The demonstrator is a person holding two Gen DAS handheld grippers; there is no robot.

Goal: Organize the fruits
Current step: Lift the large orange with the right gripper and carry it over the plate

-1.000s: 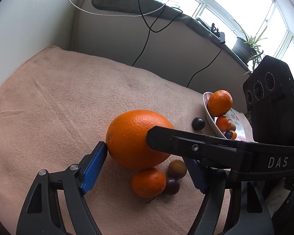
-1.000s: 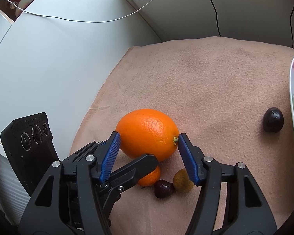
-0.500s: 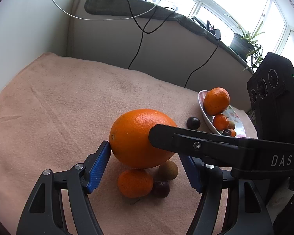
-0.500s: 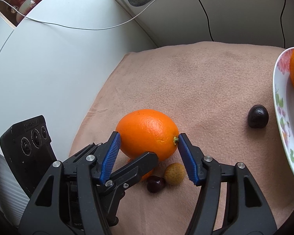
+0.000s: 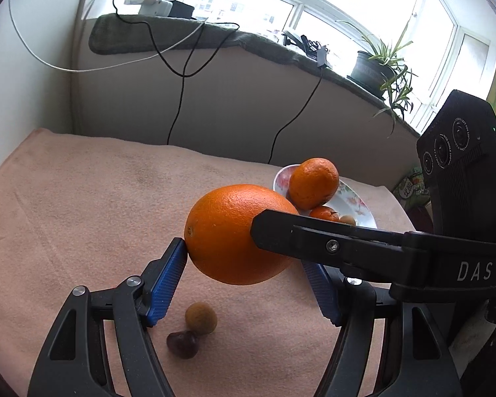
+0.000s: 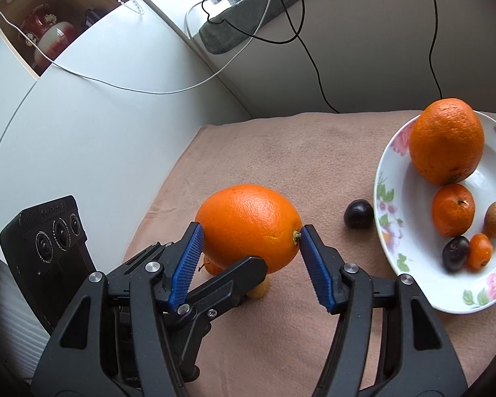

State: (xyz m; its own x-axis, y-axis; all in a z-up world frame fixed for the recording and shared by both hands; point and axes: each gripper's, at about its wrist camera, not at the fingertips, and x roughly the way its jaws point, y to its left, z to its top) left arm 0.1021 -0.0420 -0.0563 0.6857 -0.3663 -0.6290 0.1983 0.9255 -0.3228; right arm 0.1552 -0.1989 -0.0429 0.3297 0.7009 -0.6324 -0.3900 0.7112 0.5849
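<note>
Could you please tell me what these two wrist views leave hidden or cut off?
- Left wrist view: the left gripper's right pad is hidden behind the big orange and the right gripper's finger.
- Right wrist view: the small orange and tan fruit are mostly covered by the big orange.
- Right wrist view: the plate's right side is cut off.

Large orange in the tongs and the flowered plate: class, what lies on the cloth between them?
In the right wrist view, one dark plum lies on the peach cloth between the large orange and the plate, close beside its rim.
</note>
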